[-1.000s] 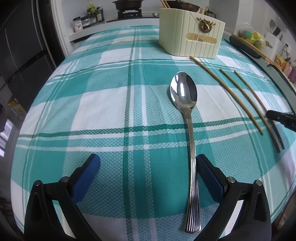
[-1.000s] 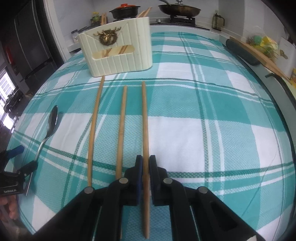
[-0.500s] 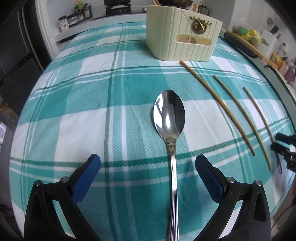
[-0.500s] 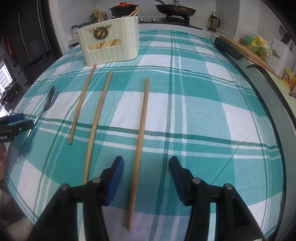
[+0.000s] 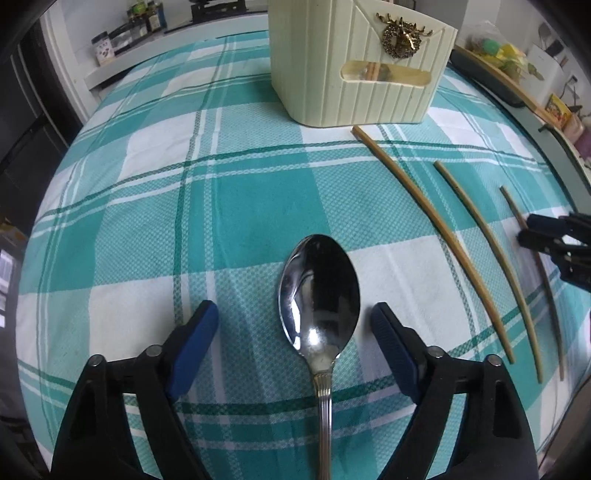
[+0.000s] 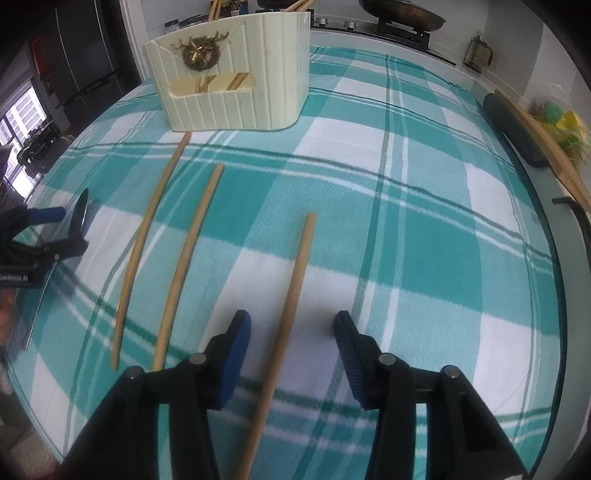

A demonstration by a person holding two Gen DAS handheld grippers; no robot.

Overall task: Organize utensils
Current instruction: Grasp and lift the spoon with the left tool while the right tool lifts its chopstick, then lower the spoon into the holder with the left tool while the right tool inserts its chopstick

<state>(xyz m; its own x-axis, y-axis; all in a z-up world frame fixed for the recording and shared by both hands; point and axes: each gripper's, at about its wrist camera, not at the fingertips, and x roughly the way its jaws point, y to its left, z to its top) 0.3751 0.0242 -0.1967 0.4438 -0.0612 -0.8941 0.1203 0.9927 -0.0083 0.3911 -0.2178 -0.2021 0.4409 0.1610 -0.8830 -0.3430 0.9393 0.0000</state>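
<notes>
A steel spoon (image 5: 319, 291) lies on the teal plaid cloth (image 5: 229, 192), bowl pointing away from me. My left gripper (image 5: 291, 326) straddles the bowl. Its jaws are closing, and the blue pads stand clear of the metal on both sides. Three wooden chopsticks lie to the right. The rightmost chopstick (image 6: 295, 291) runs between the fingers of my right gripper (image 6: 293, 334). Those jaws are closing too, without touching the stick. The other two chopsticks (image 6: 147, 229) (image 6: 192, 251) lie further left. The cream utensil holder (image 6: 236, 74) stands at the back with chopsticks in it.
A stove with pans (image 6: 402, 16) and jars (image 5: 122, 37) stand behind the table. A dark roll (image 6: 513, 129) and a wooden stick (image 6: 546, 147) lie along the right edge. In the right wrist view the left gripper (image 6: 74, 228) is at the far left.
My left gripper slid forward from the spoon's handle to its bowl and narrowed. My right gripper let go of the rightmost chopstick, opened wide, then narrowed and moved forward along it.
</notes>
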